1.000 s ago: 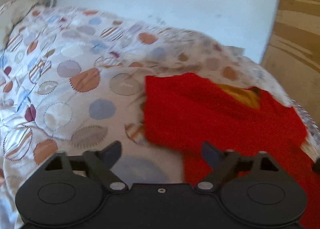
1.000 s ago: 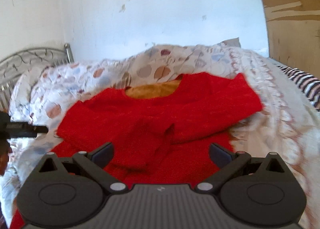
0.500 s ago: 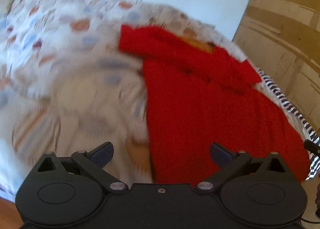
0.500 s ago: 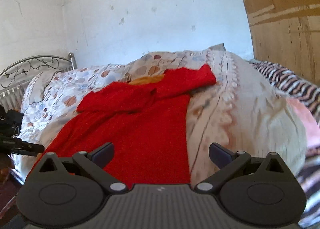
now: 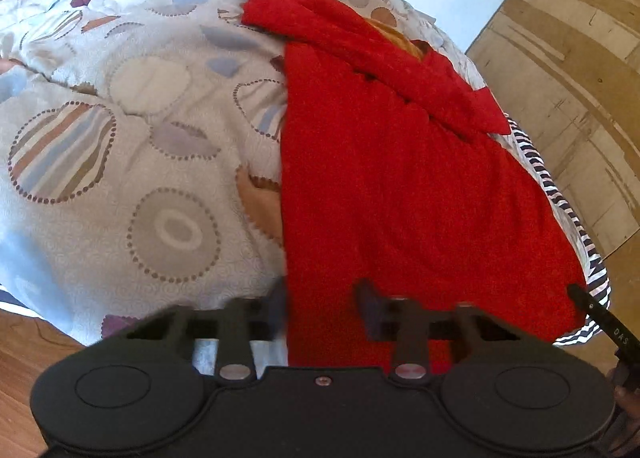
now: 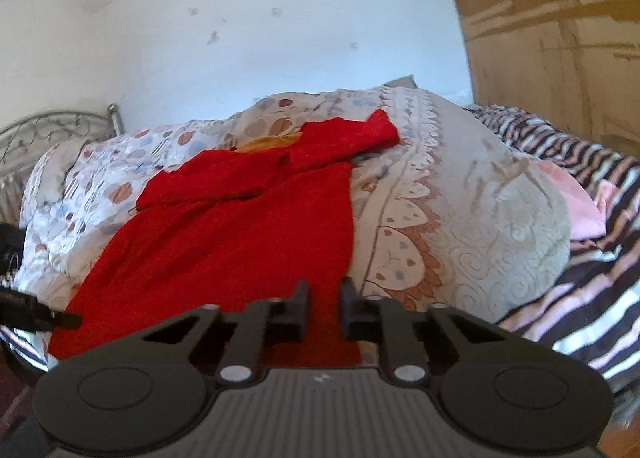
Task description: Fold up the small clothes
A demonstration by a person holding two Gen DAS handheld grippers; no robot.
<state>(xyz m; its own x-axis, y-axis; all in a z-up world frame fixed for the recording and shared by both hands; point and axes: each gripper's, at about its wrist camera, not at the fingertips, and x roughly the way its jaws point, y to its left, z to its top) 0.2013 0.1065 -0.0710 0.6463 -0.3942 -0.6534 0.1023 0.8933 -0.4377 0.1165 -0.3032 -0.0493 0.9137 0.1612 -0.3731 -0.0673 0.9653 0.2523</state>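
Note:
A red fleece garment lies flat on the bed, its sleeves folded across the chest and an orange lining showing at the neck. My left gripper is at the near left corner of the hem. Its jaws are closing, blurred, with red cloth between them and a gap still showing. In the right wrist view the same garment runs away from me. There my right gripper is shut on the hem's near right corner. The other gripper's black tip shows at the left edge.
A quilt printed with circles covers the bed. A striped blanket and pink cloth lie to the right. A metal headboard stands far left and a wooden panel right. Wooden floor shows below the bed's edge.
Both grippers drew back from the folded sleeves to the garment's near hem. Their jaws went from wide open to narrow around the red cloth.

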